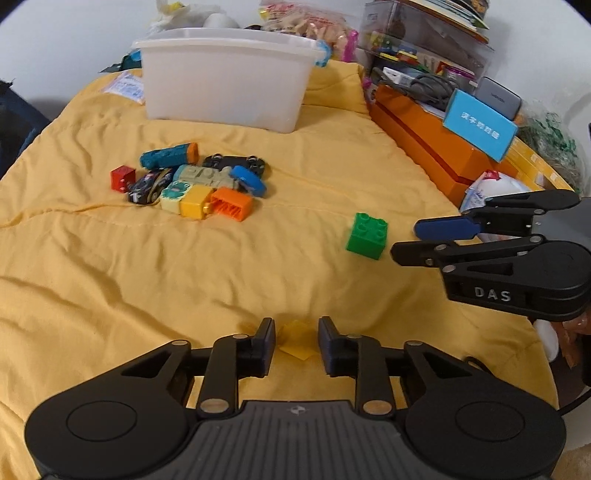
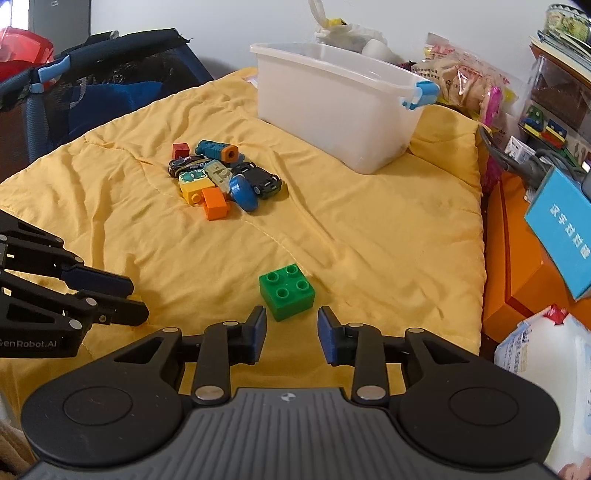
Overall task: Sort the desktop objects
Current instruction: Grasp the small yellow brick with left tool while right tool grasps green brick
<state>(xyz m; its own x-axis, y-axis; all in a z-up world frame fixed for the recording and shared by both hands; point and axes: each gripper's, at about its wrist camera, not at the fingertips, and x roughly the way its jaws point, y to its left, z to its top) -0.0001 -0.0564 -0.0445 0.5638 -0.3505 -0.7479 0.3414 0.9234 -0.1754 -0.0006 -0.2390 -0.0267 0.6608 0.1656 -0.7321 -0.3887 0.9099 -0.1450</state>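
Green brick [image 2: 287, 291] on the quilt [image 2: 369, 229], just ahead of the right gripper [image 2: 291, 334], alone. Toy pile [image 2: 221, 177] farther ahead and left. Plastic bin [image 2: 340, 107] behind the pile, far ahead. Stacked boxes [image 2: 517, 266] off the quilt's right edge.

Setting: yellow quilt [image 1: 147, 280] against a plain white wall [image 1: 74, 33].

You have orange boxes [image 1: 417, 136] and stacked books [image 1: 454, 14] along the right edge, and a dark blue mesh playpen [image 2: 92, 81] at left; light is even.
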